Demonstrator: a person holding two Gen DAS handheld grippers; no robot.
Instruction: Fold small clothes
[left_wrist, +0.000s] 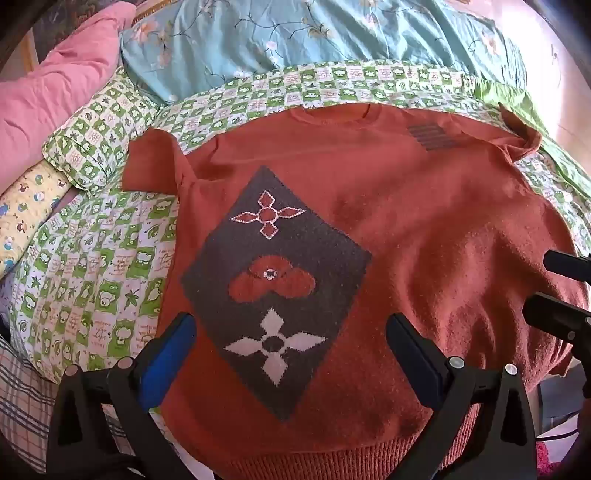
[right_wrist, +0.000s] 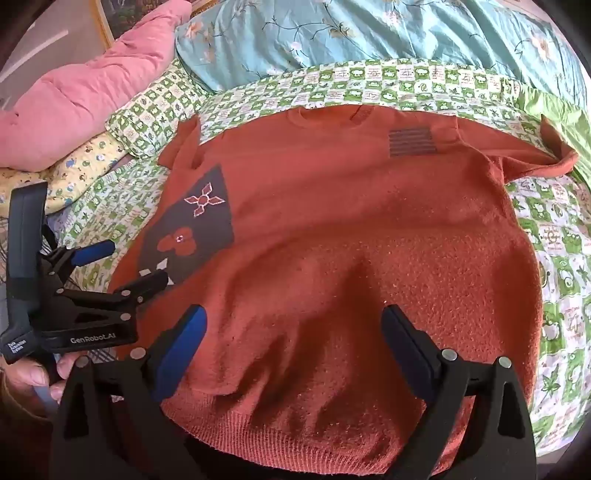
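**Sweater spread flat, no fold made yet**

We've got one orange-red knit sweater (left_wrist: 388, 206) lying face up on the bed (left_wrist: 110, 280), on the green frog-check sheet. Collar points to the far edge of the bed, ribbed hem (right_wrist: 295, 435) sits at the near edge, right under us. Both short sleeves (left_wrist: 151, 162) stick out to the sides, the right one a bit crumpled toward the far right of the bed. Dark diamond patch (left_wrist: 273, 280) w/ flower motifs is on the left half of the front; small striped patch (right_wrist: 412, 142) near the far right shoulder.

Progress, as we judge it: garment is laid out & fairly smooth, but zero folds done. Sleeves not tucked in, sides not brought over, hem not lifted to collar. So the whole folding part is left.

Left gripper (left_wrist: 291, 336) hovers above the lower left of the sweater, jaws wide apart, nothing between the pads. Right gripper (right_wrist: 295, 328) hovers above the lower middle-right, near the hem, also wide apart & empty. Neither touches the knit as far as we can tell.

Containers: none in view, no basket, box or drawer. Other stuff on the bed is only bedding: pink pillow (left_wrist: 62, 85) at the far left corner, blue floral quilt (left_wrist: 314, 40) along the far edge.
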